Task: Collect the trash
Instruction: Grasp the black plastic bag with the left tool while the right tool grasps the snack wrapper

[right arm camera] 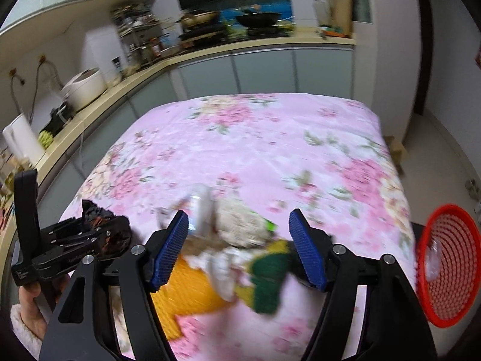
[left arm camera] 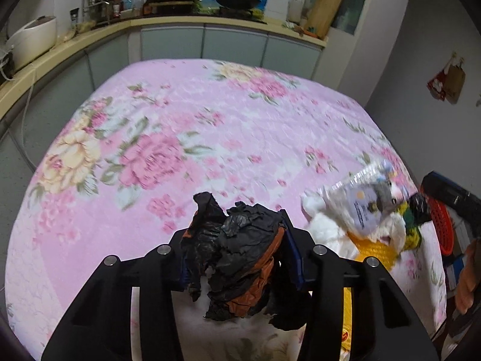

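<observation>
1. We see the worktop (right arm camera: 270, 156) under a pink floral cloth filling mid-frame in both views; only the lower edge carries trash.
2. The red basket (right arm camera: 445, 270) sits at the right edge of the right wrist view, off the worktop's corner, with what looks like one clear scrap inside.
3. The trash pile (right arm camera: 237, 258) lies at lower centre: white tissue, a clear wrapper, and a green and yellow sponge-like piece on a yellow mat. We judge it light, soft and loose, best pinched at the bunched tissue.
4. The right tool (right arm camera: 239, 249) stands with jaws wide around the pile, gripping nothing.
5. The left tool (left arm camera: 237, 255) is clamped on a crumpled black bag (left arm camera: 237, 252), which looks feather-light, slick and compressible.
</observation>
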Demonstrator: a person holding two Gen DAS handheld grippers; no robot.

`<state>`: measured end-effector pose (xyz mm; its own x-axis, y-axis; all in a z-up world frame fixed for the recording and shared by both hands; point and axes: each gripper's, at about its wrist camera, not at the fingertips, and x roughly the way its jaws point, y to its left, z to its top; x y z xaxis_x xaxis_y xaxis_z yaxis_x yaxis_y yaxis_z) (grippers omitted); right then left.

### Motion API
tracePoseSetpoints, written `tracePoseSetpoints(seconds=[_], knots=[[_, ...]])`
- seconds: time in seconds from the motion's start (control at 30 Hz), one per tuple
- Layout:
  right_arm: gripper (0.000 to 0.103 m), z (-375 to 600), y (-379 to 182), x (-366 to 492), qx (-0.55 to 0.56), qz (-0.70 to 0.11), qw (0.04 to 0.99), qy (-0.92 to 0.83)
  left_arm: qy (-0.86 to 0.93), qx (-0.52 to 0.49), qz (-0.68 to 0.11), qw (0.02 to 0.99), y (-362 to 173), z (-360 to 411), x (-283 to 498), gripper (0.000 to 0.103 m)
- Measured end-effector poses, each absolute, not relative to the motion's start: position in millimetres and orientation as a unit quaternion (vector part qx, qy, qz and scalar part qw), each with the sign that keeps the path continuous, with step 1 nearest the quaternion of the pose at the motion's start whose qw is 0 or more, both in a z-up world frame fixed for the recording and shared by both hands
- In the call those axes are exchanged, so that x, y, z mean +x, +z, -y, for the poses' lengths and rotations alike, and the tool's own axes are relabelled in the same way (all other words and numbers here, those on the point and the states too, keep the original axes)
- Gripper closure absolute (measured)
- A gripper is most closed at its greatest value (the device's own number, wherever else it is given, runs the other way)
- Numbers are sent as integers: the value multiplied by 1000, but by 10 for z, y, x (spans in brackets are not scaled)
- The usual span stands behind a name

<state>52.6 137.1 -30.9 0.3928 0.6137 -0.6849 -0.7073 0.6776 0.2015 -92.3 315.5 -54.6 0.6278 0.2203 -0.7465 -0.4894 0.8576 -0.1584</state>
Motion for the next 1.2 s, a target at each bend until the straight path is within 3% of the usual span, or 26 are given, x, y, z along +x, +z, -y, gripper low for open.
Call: tracePoseSetpoints(seconds=[0.47, 0.6, 0.7, 0.9, 1.2], knots=[[27, -2113, -605, 364, -149, -376, 819, 406, 215, -184, -366, 886, -474, -3310, -991, 57], [43, -2105, -642, 387, -157, -371, 822, 402, 217, -188, -367, 885, -493, -3333, -1000, 57], [47, -2070, -656, 415, -153, -373, 822, 402, 217, -189, -369, 884, -512, -3330, -983, 57], [53, -1981, -620, 475, -130, -380, 821, 406, 217, -183, -373, 883, -529, -3287, -932, 57], [53, -1702, -305, 599, -80, -355, 845, 393, 218, -173, -364, 889, -415, -3250, -878, 57]])
